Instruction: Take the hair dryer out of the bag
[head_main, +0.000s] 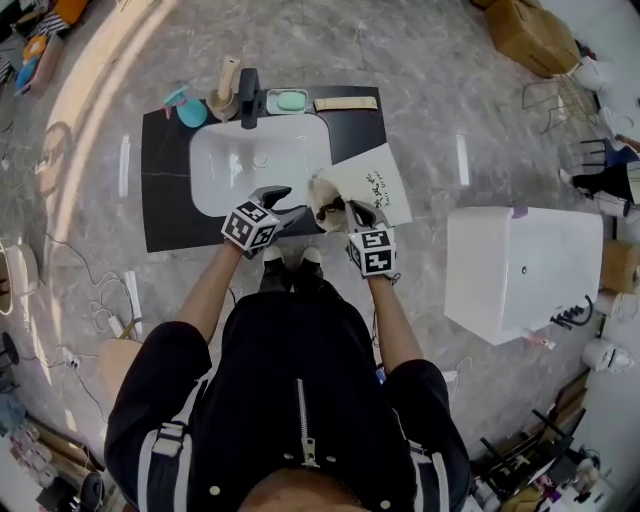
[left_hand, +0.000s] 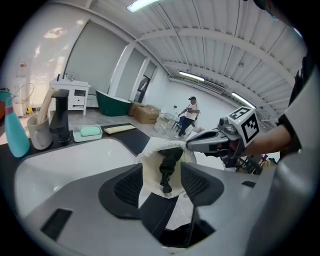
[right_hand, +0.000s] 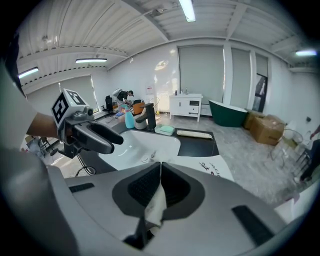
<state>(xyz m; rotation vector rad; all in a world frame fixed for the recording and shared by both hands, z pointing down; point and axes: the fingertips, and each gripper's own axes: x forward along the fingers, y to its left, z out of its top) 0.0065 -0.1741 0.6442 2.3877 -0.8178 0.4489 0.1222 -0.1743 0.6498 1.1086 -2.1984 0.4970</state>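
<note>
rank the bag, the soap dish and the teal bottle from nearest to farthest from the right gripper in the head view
Measured from the right gripper in the head view:
1. bag: its edge is clamped in the jaws, right of the sink.
2. soap dish: behind the sink, near the middle.
3. teal bottle: behind the sink, far left.

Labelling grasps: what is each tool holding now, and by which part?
Right tool is shut on the bag, pinching its mouth edge. Left tool holds nothing: jaws apart, hair dryer not gripped.
</note>
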